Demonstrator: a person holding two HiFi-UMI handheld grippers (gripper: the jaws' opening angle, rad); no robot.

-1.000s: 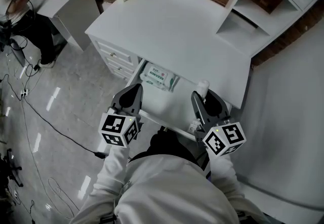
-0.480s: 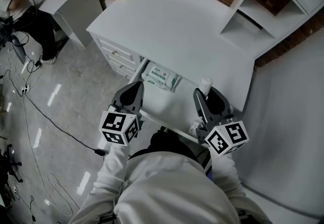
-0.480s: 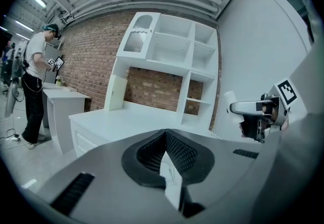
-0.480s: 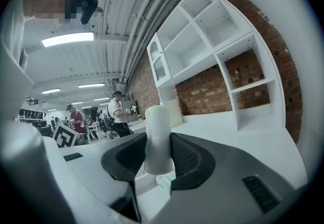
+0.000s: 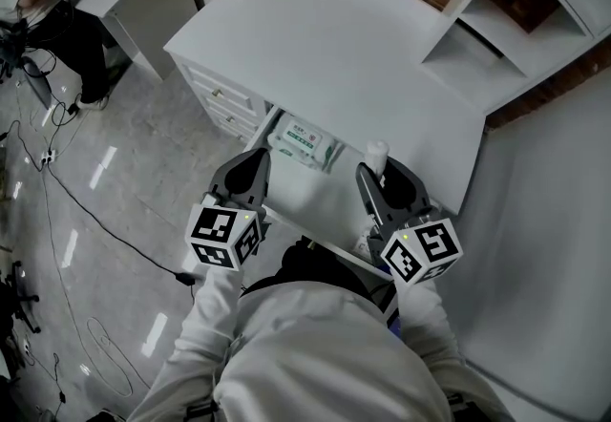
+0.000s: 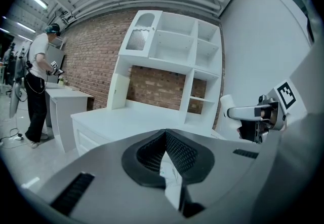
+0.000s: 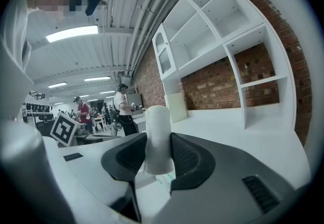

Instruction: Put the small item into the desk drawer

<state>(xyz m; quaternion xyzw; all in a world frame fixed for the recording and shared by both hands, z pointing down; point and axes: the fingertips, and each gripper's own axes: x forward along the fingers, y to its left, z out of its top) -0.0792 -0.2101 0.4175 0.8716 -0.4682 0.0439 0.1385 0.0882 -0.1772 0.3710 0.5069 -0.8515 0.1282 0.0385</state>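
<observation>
Right gripper (image 7: 159,153) is clenched on the small white matte cylinder (image 7: 158,126), which stands upright between my black ribbed rubber pads (image 7: 188,159). Its rounded top pokes out past the tips and the pads bite its lower half. Left gripper (image 6: 165,139) is clamped on nothing, ribbed tips meeting in a point, and it hangs just beside the right one, over the near left part of the drawer. The open white drawer of smooth painted board (image 5: 329,200) lies directly under both sets of fingers. Beyond my left tips, at the drawer's back, a flat soft white packet with green and red print (image 5: 304,141) lies on the floor. The stretch below my right tips looks bare. Step in hand, as I judge it, is the set-down. I would lower straight down until the cylinder's base meets the drawer floor, keep it clear of the packet and the overhanging edge of the glossy white desk top (image 5: 334,57) ahead, then part the pads slowly. A smooth, narrow cylinder on a slick panel may tip or roll, so I release low and level and do not drop it.
</observation>
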